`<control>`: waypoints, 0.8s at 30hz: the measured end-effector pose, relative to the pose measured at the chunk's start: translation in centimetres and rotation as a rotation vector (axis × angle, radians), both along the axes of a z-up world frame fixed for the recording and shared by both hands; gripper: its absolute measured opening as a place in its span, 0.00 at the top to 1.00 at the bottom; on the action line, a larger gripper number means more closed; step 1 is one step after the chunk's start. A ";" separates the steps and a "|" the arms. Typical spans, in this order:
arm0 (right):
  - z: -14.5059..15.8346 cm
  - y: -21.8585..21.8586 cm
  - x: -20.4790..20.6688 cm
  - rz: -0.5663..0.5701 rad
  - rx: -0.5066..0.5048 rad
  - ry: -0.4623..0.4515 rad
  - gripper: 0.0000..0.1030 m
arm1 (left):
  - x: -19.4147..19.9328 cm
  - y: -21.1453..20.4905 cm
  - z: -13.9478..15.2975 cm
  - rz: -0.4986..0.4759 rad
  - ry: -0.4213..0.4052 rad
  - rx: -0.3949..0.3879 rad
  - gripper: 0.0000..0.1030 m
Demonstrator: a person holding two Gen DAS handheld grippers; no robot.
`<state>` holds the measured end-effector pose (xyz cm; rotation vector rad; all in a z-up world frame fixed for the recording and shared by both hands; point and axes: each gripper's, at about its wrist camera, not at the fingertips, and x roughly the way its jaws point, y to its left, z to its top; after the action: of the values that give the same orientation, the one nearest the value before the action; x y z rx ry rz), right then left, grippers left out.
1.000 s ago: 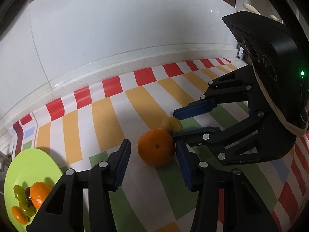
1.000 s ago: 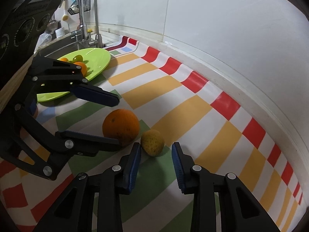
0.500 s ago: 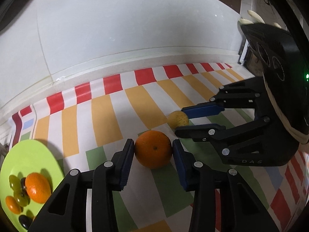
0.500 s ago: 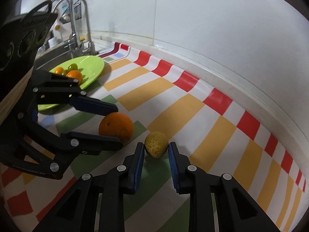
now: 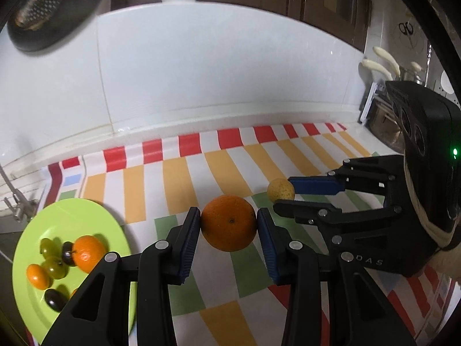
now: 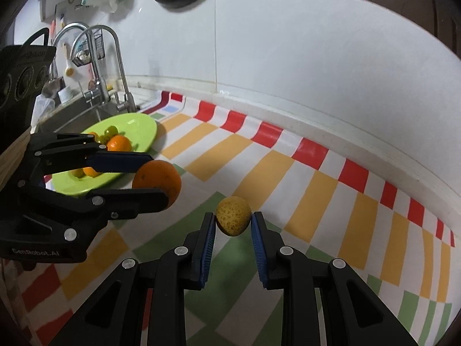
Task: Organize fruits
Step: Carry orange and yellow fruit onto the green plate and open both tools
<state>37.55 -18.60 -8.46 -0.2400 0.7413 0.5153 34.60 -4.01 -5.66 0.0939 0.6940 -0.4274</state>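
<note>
Left gripper (image 5: 228, 225) clamped on round orange (image 5: 228, 223); right gripper (image 6: 233, 220) clamped on small speckled yellow fruit (image 6: 233, 215), both above striped tabletop (image 6: 302, 178). Lime-green plate (image 5: 72, 210) of fruit at left. Housing lettering: "GenRobot.AI", "DAS".

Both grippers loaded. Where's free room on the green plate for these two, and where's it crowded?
On the green plate, the half toward the white wall is bare. Crowded: its near half, with a small orange, grapes and other small fruit. The left gripper holds the orange, the right gripper the yellow fruit.
</note>
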 end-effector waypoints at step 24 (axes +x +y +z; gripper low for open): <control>7.2 4.6 -8.7 -0.017 0.082 -0.166 0.74 | -8.5 6.1 5.0 0.169 -0.112 -0.071 0.61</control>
<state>28.80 -14.01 -1.22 -0.1976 0.5593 0.5017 26.09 2.10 -0.64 -0.0080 0.5713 -0.2818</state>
